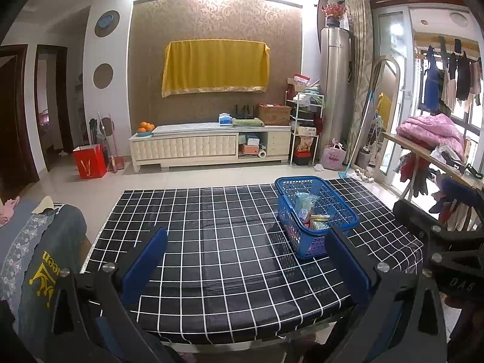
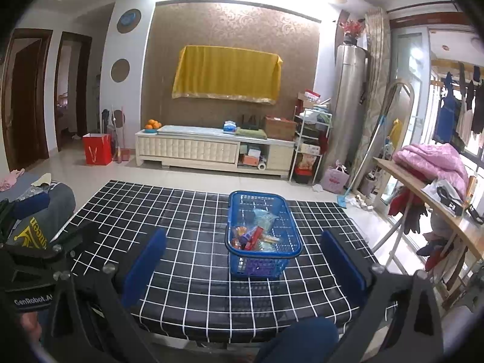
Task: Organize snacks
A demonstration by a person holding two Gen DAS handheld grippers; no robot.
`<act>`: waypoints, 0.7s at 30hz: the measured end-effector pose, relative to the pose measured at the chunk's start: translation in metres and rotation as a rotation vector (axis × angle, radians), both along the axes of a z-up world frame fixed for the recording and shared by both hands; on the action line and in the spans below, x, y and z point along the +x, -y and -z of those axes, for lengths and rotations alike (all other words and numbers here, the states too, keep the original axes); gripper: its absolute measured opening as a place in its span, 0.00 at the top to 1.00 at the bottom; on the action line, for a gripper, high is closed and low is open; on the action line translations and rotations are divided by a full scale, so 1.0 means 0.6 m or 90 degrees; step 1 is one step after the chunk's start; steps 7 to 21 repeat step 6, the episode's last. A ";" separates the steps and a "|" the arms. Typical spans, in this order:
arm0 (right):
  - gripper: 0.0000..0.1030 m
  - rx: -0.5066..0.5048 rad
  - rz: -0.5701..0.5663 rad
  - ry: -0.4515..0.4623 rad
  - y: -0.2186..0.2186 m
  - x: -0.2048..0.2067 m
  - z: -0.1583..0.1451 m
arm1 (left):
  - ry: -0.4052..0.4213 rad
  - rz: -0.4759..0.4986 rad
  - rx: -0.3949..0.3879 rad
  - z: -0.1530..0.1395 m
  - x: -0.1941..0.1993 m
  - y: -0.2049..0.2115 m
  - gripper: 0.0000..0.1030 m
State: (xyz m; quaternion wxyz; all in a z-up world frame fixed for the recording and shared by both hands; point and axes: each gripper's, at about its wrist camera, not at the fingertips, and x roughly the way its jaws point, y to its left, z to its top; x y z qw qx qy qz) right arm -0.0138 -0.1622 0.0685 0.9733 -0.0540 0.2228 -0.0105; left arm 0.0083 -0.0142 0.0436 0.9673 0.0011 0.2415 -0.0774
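My left gripper (image 1: 246, 260) hangs over the near edge of the table with its blue pads spread wide and nothing between them. My right gripper (image 2: 242, 260) is the same, jaws fully apart and empty, lined up straight at the blue basket (image 2: 262, 236), which sits in the middle of its view. From the left wrist the basket is right of centre, near the right pad.

The snacks (image 2: 252, 236) are all inside the basket, a jumble of red, orange and clear wrappers piled toward its near end. I see no packet loose on the cloth, so I judge the gathering done, or else the sorting not yet begun; the pictures cannot settle which. Nothing is held, so no step is in hand right now.

The table (image 2: 169, 287) wears a black cloth with a white grid, bare apart from the basket. Beyond it, across pale floor tiles, a cream cabinet (image 2: 193, 151) stands along the far wall with oranges (image 2: 152, 124) on its left end. A yellow cloth (image 2: 227, 72) hangs above it. A red bag (image 2: 97, 148) stands at the left, and pink bedding (image 2: 432, 160) lies on a bench at the right.
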 end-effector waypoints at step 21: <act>0.00 -0.003 -0.003 0.000 -0.001 -0.001 0.000 | 0.005 0.001 -0.004 -0.001 -0.001 -0.002 0.00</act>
